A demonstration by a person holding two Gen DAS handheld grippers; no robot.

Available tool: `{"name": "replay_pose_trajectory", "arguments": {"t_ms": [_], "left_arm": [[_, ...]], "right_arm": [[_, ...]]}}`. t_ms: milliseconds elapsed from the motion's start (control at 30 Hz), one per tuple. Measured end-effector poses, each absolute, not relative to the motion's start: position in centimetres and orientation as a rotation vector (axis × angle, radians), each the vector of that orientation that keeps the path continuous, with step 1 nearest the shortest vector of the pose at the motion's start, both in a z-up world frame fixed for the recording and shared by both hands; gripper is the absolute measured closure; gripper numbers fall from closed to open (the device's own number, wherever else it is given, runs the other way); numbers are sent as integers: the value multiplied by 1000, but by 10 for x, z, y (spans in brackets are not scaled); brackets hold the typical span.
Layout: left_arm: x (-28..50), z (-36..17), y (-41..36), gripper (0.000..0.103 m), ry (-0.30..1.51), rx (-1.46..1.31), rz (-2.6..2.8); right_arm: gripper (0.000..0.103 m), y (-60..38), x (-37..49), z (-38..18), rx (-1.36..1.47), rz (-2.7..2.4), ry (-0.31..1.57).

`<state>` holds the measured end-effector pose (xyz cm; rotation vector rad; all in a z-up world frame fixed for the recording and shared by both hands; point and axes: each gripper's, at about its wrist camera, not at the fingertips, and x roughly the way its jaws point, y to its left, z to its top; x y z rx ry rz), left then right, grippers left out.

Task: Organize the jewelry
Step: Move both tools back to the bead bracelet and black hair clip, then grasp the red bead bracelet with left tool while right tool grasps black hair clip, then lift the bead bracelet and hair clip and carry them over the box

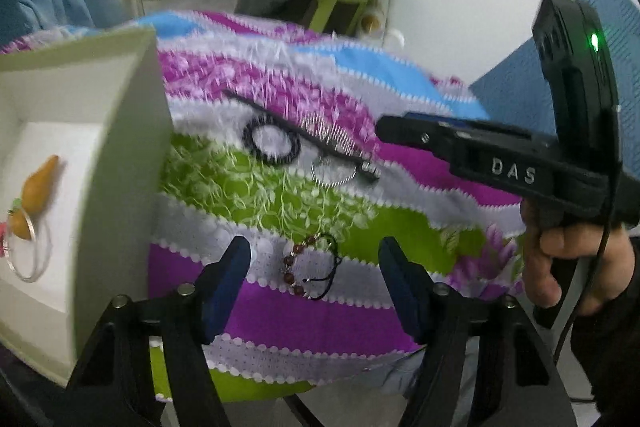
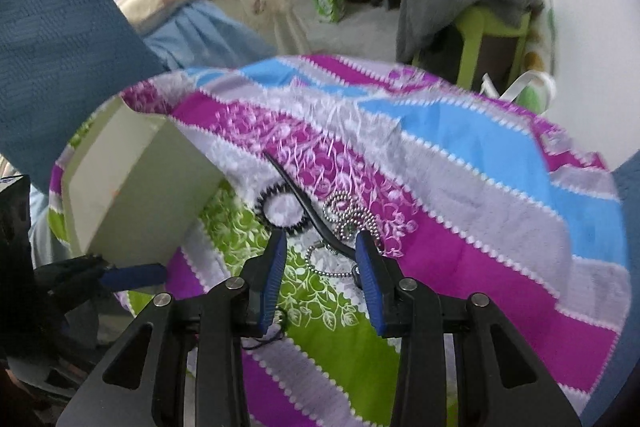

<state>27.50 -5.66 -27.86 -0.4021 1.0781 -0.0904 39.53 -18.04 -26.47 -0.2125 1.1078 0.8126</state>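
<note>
Striped cloth covers the surface, where the left gripper, spread and empty, brackets a beaded bracelet it must pinch for the white box just beside, while the right gripper, half-spread and empty, nears a ball chain tangled with a black cord.
</note>
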Motion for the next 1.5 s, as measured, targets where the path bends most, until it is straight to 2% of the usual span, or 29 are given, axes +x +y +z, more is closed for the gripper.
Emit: {"name": "replay_pose_trajectory", "arguments": {"t_ms": [133, 300, 567, 700, 767, 800, 833, 1300, 1500], "left_arm": [[283, -302, -66, 52, 1127, -365, -100], [288, -320, -71, 62, 1164, -318, -94], [285, -333, -85, 64, 1176, -245, -98], [285, -333, -89, 74, 1164, -196, -81], [287, -334, -90, 85, 1163, -174, -65], [289, -334, -90, 95, 1167, -160, -52], [291, -335, -89, 98, 1172, -157, -46], [285, -310, -58, 98, 1141, -293, -63], [275, -289, -43, 98, 1115, -343, -75]], "right_arm": [[74, -168, 404, -288, -281, 856, 1124], [78, -154, 411, -308, -350, 903, 1123], [82, -138, 413, -329, -423, 948, 1111], [86, -134, 414, -329, -436, 966, 1088], [91, -129, 412, -329, -482, 961, 1068], [94, -127, 411, -329, -496, 954, 1062], [96, -126, 409, -328, -509, 944, 1057], [97, -142, 379, -284, -411, 841, 1040], [97, -169, 368, -260, -268, 730, 1062]]}}
